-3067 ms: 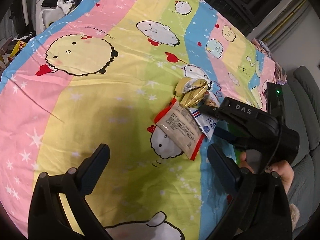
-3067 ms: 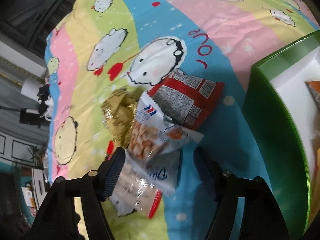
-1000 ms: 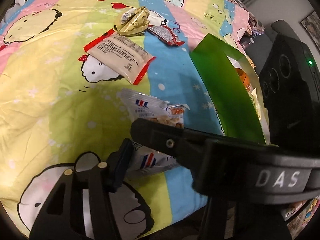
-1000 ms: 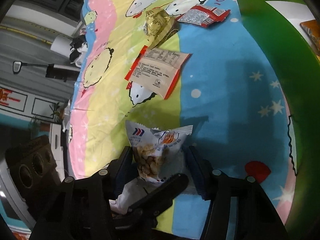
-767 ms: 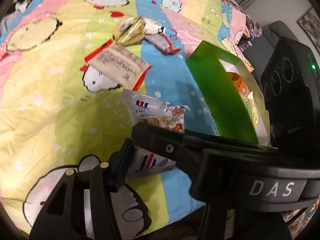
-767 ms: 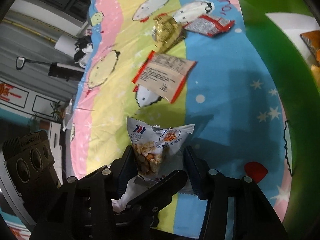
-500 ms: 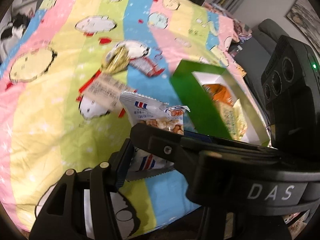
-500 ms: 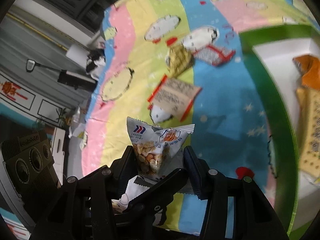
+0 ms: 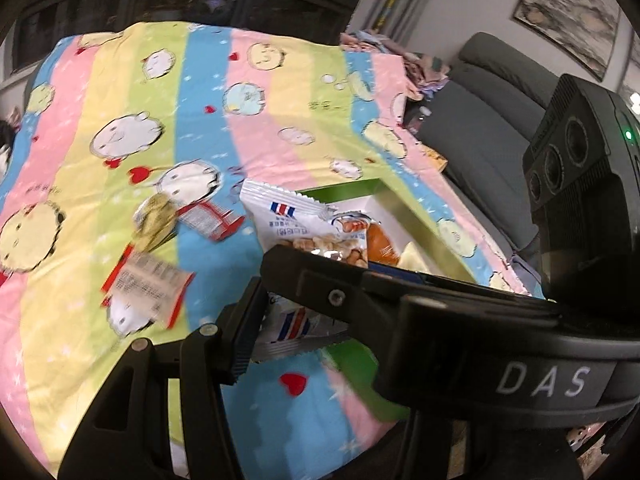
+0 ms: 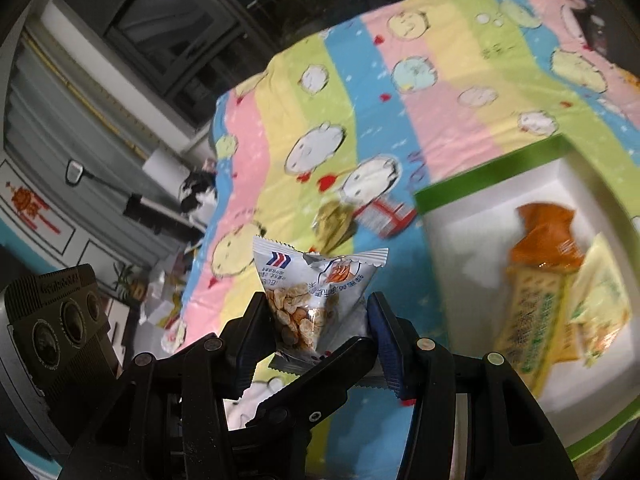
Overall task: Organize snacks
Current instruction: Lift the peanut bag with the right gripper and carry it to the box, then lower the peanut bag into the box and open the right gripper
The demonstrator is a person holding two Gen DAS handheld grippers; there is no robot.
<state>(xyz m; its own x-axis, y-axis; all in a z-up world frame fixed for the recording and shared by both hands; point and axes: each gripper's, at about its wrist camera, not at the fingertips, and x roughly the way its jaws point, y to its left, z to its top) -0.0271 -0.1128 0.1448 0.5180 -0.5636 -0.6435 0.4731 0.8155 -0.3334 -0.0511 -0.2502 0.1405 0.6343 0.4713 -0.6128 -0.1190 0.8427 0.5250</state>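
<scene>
My right gripper point(image 10: 318, 330) is shut on a white snack bag point(image 10: 316, 292) of nuts and holds it in the air above the bed. The same bag point(image 9: 304, 228) shows in the left wrist view. My left gripper point(image 9: 280, 312) crosses under it; only its left finger point(image 9: 244, 332) shows, and a second white packet point(image 9: 290, 326) lies against that finger. The green box point(image 10: 492, 182) with a white inside stands to the right and holds an orange pack point(image 10: 548, 236) and yellow packs point(image 10: 532, 320). A gold packet point(image 9: 154, 220), a red packet point(image 9: 208, 218) and a beige packet point(image 9: 146, 286) lie on the bedspread.
The striped cartoon bedspread point(image 9: 100, 200) covers the bed. A grey sofa point(image 9: 492, 120) stands to the right of it. Dark windows point(image 10: 168, 28) and a cabinet point(image 10: 60, 160) are behind. The right gripper's body point(image 9: 480, 340) fills the lower right of the left wrist view.
Both grippers have risen together with the nut bag and tilted up, so the box and the room come into view. The bag stays gripped.
</scene>
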